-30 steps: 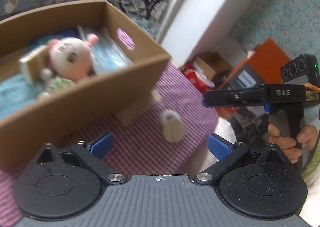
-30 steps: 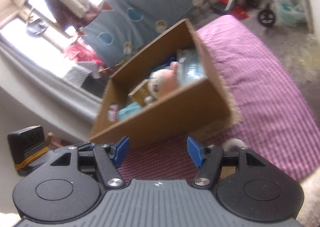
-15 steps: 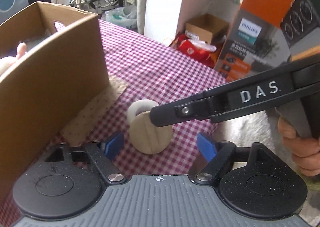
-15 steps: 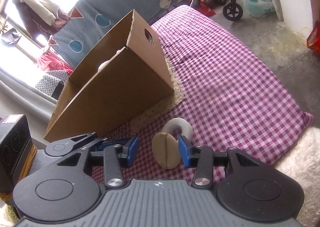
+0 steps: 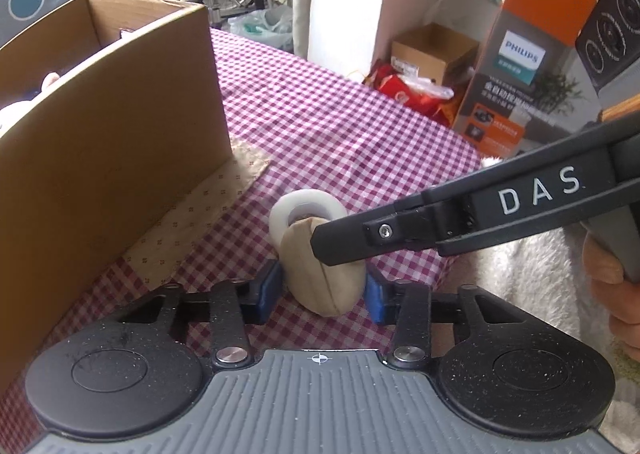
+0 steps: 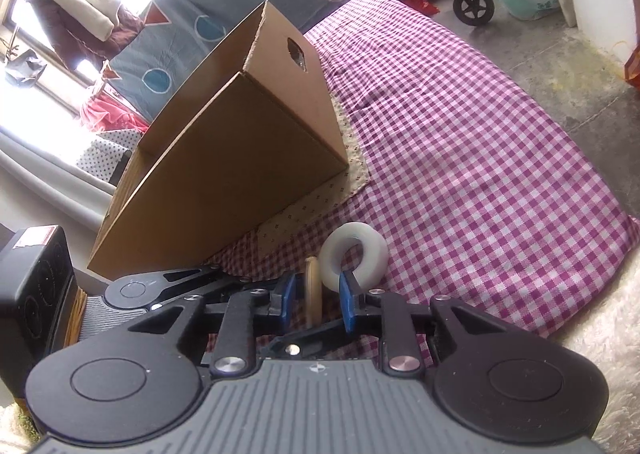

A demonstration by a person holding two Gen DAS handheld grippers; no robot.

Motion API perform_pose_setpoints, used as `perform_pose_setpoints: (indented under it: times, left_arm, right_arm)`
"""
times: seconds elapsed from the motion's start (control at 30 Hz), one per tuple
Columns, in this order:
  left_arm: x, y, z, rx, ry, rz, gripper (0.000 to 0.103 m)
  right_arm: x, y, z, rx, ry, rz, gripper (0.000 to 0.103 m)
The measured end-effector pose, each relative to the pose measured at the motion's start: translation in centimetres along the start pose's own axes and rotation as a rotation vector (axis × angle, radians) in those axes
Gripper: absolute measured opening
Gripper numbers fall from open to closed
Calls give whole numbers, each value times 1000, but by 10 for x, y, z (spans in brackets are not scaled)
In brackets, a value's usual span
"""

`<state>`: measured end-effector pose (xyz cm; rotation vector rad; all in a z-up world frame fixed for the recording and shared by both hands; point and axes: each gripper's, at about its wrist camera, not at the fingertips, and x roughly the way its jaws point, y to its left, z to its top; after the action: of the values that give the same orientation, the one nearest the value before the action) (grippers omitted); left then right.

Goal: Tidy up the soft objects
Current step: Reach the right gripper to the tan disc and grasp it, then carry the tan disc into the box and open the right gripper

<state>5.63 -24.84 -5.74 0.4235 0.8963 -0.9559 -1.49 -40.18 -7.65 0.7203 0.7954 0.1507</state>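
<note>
Beige soft disc (image 5: 325,278) stands on edge on the checked cloth (image 5: 320,125), just beside the white ring (image 5: 306,211), near the cardboard box (image 5: 112,141). Your left gripper (image 5: 322,290) has just been closing, pads touching the disc's edges; your right gripper (image 6: 316,296) has just been closing too, disc and ring rim between its pads, contact unclear. Risk: two grips fight, disc squirts out.

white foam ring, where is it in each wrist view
Left wrist: the white foam ring sits centre frame on the checked cloth, just behind the tan round pad.
Right wrist: low centre, just past the right claw's blue fingertips.
Shared landmark: the brown cardboard box, left of the ring in both.
</note>
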Motion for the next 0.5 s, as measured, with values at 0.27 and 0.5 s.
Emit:
perform_pose_setpoints:
  times: [0.27, 0.5]
  left_arm:
    - [-20, 27, -9, -101, -43, -19, 25]
    - [-24, 69, -19, -296, -49, -88, 14]
  right_arm:
    - [-4, 18, 0, -18, -13, 40, 26]
    - [7, 29, -2, 5, 5, 51, 27]
